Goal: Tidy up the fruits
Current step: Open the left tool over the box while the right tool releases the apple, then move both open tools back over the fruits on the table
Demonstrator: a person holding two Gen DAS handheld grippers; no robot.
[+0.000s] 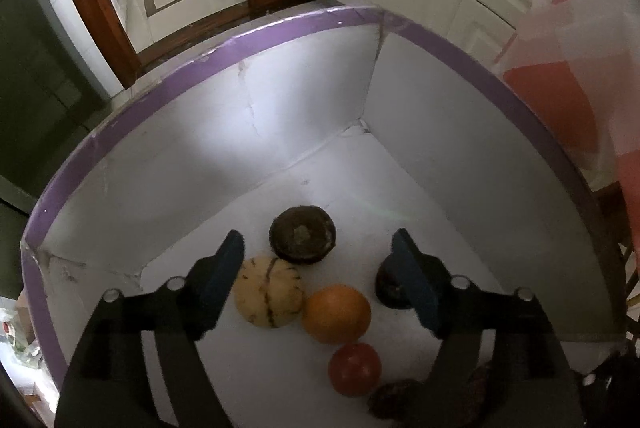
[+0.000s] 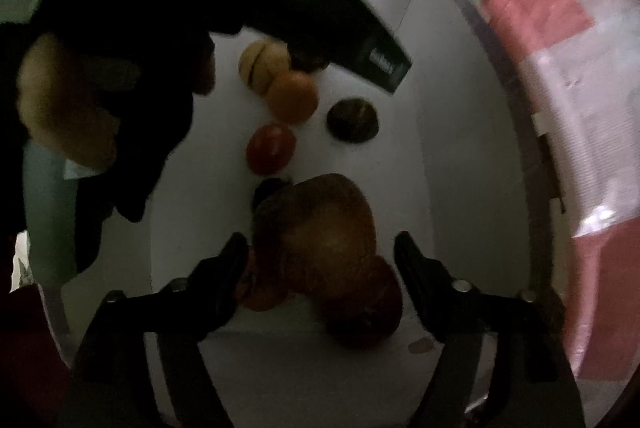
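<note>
Both grippers point steeply down into a white box (image 1: 280, 132) with a purple rim, where the fruits lie on its floor.

In the left wrist view, the left gripper (image 1: 320, 256) has its fingers (image 1: 224, 276) spread wide and clamped on nothing. Going left to right between them: a pale yellow melon with dark stripes (image 1: 267, 292) sits just beside the left finger, touching or nearly touching its inner face. At twelve o'clock from the melon lies a dark brown round fruit (image 1: 302, 239), close against it. At four o'clock from the melon an orange (image 1: 335, 313) rests against it, in the middle of the gap. At five o'clock from the orange sits a red tomato (image 1: 354, 368), nearer the camera than the fingertips. A small dark fruit (image 1: 388, 288) lies partly hidden behind the right finger; whether it touches is unclear.

In the right wrist view, dim and blurred, the right gripper (image 2: 322, 252) also stands with fingers (image 2: 234, 264) well apart. A large reddish-brown fruit (image 2: 320, 228) fills most of the gap, with another reddish fruit (image 2: 368, 308) at five o'clock from it. The left finger looks close to or against the brown fruit; the right finger stands clear of it. At twelve o'clock, farther off, the same tomato, orange and melon line up.
</note>
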